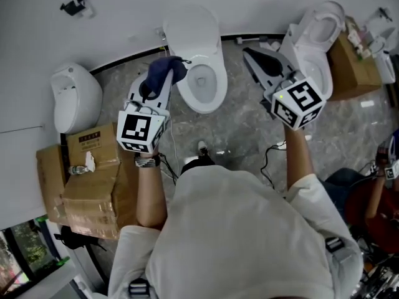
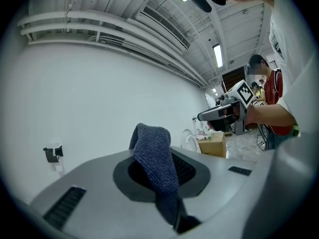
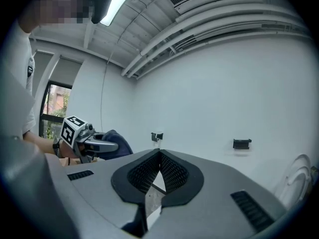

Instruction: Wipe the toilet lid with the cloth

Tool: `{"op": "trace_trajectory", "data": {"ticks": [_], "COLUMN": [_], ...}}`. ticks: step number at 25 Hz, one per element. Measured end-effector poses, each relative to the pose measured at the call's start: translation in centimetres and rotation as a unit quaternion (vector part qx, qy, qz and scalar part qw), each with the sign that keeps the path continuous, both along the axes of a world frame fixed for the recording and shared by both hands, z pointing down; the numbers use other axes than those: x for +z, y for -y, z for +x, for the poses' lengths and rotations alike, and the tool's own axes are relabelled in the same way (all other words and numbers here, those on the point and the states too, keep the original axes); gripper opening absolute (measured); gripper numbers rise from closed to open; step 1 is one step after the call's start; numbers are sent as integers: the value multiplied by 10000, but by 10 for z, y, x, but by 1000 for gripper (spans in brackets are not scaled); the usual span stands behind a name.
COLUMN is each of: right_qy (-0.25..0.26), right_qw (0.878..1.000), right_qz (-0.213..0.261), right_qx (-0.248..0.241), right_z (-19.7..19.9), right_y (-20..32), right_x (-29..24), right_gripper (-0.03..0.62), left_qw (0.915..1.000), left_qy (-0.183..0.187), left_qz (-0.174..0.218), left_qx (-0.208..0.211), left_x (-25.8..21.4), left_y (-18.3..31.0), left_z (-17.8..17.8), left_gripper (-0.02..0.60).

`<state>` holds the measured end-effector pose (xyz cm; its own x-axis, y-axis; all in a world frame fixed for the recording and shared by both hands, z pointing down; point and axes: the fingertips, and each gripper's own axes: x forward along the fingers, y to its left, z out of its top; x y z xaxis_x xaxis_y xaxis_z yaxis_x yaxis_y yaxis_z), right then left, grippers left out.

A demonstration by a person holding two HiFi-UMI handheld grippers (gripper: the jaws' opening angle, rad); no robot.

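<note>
A white toilet [image 1: 202,83] stands by the wall in the head view, its lid [image 1: 192,27] raised against the wall. My left gripper [image 1: 156,83] hovers just left of the bowl, shut on a dark blue cloth [image 1: 167,69] that bunches over its tips. In the left gripper view the cloth [image 2: 152,143] sticks up from the closed jaws of my left gripper [image 2: 159,176]. My right gripper [image 1: 247,53] is held to the right of the toilet. Its jaws [image 3: 159,154] are shut with nothing between them. The right gripper view also catches the cloth [image 3: 118,142].
A second toilet [image 1: 315,39] stands at the right, beside a cardboard box [image 1: 352,67]. A white fixture [image 1: 75,98] hangs on the left wall above stacked cardboard boxes [image 1: 87,185]. Another person [image 2: 271,103] stands beyond my right gripper. Cables lie on the floor.
</note>
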<state>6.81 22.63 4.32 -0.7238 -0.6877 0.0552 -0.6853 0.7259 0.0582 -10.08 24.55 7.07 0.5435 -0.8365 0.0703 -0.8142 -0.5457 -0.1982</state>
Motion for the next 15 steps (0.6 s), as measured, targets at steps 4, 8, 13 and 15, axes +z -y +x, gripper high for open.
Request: {"op": "trace_trajectory", "data": {"ticks": [4, 8, 13, 15], "right_qy": [23, -86, -104, -102], "right_qw": [10000, 9999, 9996, 9992], "right_qz": [-7, -87, -217, -259], "right_qx": [91, 57, 165, 270], "right_z": [-11, -28, -43, -44], "right_y": [53, 91, 133, 146], "right_x": [5, 16, 28, 34], "right_gripper": [28, 28, 29, 29], "left_qw": [9999, 9998, 9995, 9992], "left_qy": [19, -39, -72, -104], "left_qz": [-13, -70, -243, -307], "left_qx": [111, 160, 210, 230], "left_x": [6, 13, 30, 36], "left_y": [53, 93, 137, 150], "left_z": [-11, -22, -38, -44], "left_gripper": [40, 40, 40, 40]}}
